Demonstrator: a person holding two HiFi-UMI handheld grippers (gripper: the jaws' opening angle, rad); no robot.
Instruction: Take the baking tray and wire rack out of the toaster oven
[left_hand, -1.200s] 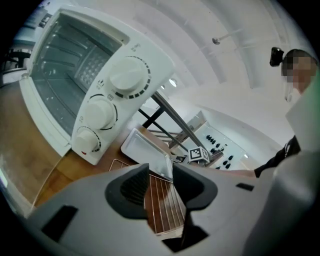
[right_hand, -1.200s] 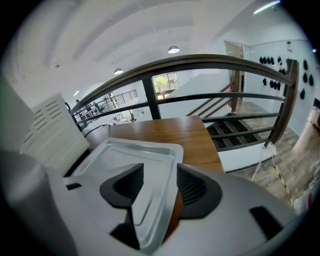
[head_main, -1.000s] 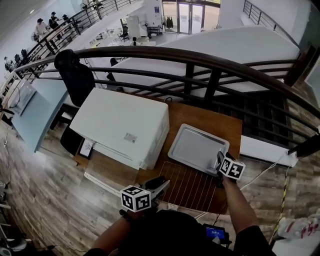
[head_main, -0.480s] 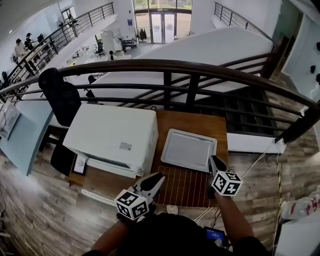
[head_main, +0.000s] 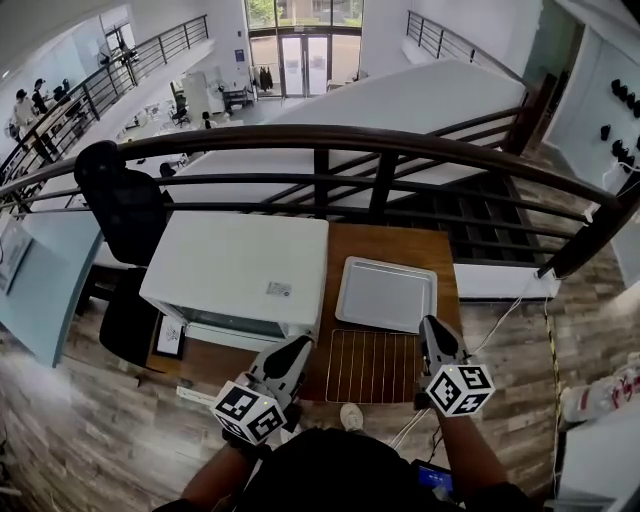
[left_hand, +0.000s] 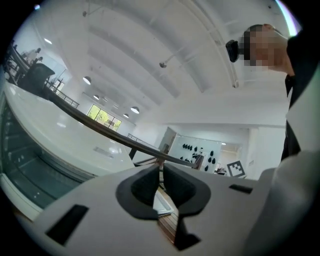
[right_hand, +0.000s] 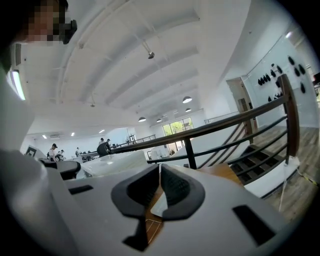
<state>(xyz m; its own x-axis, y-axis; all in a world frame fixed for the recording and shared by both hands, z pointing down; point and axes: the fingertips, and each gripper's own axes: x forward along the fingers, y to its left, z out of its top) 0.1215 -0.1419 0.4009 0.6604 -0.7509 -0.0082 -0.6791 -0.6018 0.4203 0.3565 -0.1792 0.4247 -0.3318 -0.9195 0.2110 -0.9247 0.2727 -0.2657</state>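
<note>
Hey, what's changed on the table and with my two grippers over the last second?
Both grippers rose and drew back toward the person: the left gripper off the left edge of the wire rack, the right gripper off the near right corner of the baking tray. Both jaws have just been closing, on nothing. Tray, rack and toaster oven stayed put on the table.

left tongs (head_main: 301, 346): jaws just closed, tips together, nothing between, pointing level | right tongs (head_main: 431, 325): jaws just closed, tips together, nothing between, pointing slightly down

Bright daylight; fisheye-warped, perhaps soft edges
</note>
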